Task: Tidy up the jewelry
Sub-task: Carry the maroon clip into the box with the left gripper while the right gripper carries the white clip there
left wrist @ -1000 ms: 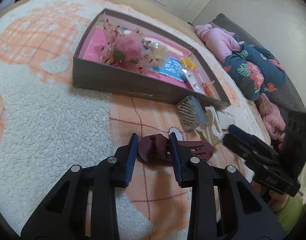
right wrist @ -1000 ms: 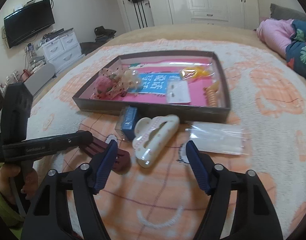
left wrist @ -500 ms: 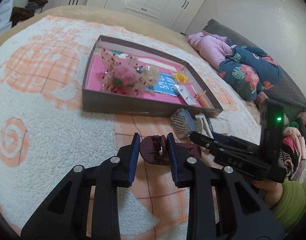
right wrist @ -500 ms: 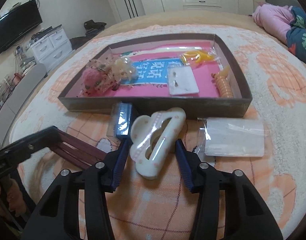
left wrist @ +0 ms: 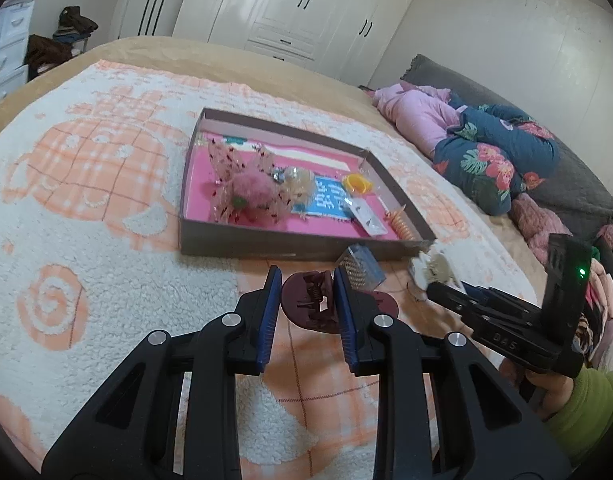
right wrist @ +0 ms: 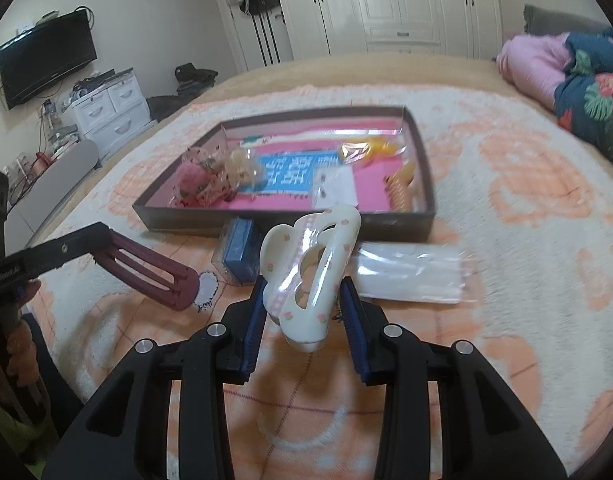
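The left gripper (left wrist: 307, 300) pinches a maroon hair claw clip (left wrist: 312, 304) by its hinge end, raised off the blanket (left wrist: 106, 280). The right gripper (right wrist: 302, 300), its jaws having just been closing, clamps a cream hair claw clip (right wrist: 312, 276), tilted upward. Just beyond both lies a shallow brown box (right wrist: 424, 184) lined pink, holding hair accessories (left wrist: 250, 192). A small blue box (right wrist: 240, 248) and a clear packet (right wrist: 410, 276) lie against its near wall.

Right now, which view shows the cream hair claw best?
The right wrist view: the cream hair claw fills the centre, lifted between the right gripper pads. The left wrist view shows only a blurred cream patch beyond that gripper's tip.
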A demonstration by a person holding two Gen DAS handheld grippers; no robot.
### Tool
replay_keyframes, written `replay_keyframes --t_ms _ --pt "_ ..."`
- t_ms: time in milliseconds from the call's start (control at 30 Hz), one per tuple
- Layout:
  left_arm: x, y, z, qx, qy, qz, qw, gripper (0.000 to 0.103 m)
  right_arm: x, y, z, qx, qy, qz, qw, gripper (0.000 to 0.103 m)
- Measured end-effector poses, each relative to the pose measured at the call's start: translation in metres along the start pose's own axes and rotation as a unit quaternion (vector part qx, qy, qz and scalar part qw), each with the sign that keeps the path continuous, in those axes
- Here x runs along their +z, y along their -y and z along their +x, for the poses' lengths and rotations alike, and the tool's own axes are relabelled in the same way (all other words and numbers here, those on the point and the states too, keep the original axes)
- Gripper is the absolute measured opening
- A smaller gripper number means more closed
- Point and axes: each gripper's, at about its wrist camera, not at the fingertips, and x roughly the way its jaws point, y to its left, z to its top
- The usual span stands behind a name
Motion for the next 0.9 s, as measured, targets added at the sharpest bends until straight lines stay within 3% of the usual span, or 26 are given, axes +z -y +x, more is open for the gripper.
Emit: replay_keyframes --t_ms 267,900 --pt "0.017 0.009 -0.009 -0.001 0.025 0.010 0.9996 0.019 0.012 0.000 -0.026 -0.014 0.043 -0.023 0.999 0.035" --pt "0.061 0.018 0.016 -0.010 0.051 0.019 0.9985 0.019 0.036 0.019 -0.019 -0.044 0.061 -0.022 0.997 0.035"
